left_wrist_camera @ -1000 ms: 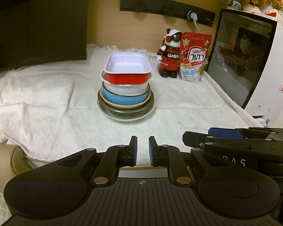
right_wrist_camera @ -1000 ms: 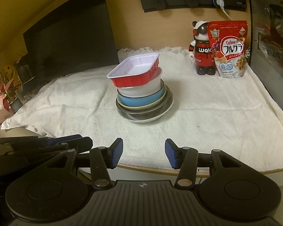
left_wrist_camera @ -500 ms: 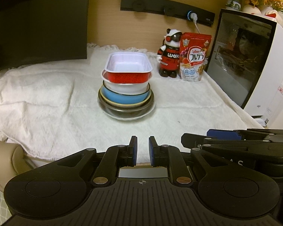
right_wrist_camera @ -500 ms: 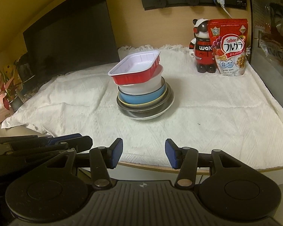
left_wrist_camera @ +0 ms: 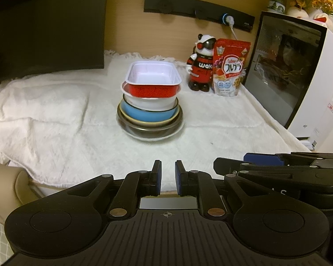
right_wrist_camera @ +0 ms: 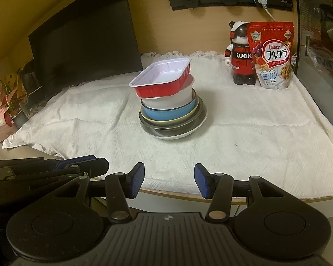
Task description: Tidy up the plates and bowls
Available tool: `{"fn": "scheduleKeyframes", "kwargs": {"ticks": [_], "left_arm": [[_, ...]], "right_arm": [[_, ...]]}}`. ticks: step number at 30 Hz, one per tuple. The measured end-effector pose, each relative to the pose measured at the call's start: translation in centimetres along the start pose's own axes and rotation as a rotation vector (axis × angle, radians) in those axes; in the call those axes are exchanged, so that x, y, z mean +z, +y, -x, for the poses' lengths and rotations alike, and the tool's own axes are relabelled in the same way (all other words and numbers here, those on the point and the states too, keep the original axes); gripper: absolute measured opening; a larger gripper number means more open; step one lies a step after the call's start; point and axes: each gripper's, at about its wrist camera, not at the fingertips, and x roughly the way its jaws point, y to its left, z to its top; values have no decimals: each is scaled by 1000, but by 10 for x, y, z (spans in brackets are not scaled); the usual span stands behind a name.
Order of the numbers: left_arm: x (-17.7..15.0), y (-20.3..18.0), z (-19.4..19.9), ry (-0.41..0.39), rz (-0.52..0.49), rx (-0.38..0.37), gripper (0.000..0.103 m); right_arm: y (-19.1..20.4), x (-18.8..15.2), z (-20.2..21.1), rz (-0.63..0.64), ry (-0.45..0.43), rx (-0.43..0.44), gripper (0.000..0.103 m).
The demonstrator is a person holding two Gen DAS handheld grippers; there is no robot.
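Left wrist view looks down over the left tongs, whose blue-padded jaws stand almost together with only a thin slit between them and nothing in it. Just to their right the right tongs lie side-on, low over the near edge of the worktop, which is draped in a white cloth.

The stack of dishes sits near the middle of the cloth, well apart from both tongs. At the bottom is a white plate, with a dark metal bowl in it, then a cream-rimmed dish, a blue bowl, a white bowl, and on top a red rectangular tray with a white inside, sitting slightly askew.

From the right wrist view the right tongs are held with their jaws apart and empty, a clear gap showing the cloth between the blue pads. The left tongs show at the lower left edge. The stack leans a little, and the red tray tilts with its right end higher.

Behind the stack, toward the wall, a panda figurine in a red jersey stands just beside a red cereal bag, the two touching or nearly so. A dark monitor fills the back left, a potted plant sits at the far left, and a white microwave with a glass door stands at the right end of the worktop. A black socket strip runs along the wall with one white plug in it.
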Motion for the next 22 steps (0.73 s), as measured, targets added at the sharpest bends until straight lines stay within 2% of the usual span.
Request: {"fn": "scheduleKeyframes", "kwargs": {"ticks": [13, 22], "left_arm": [[-1, 3, -2, 10, 9, 3, 16], [0, 19, -12, 26, 30, 16, 16]], "right_arm": [[4, 0, -4, 0, 12, -4, 50], [8, 5, -12, 3, 18, -6, 50]]}}
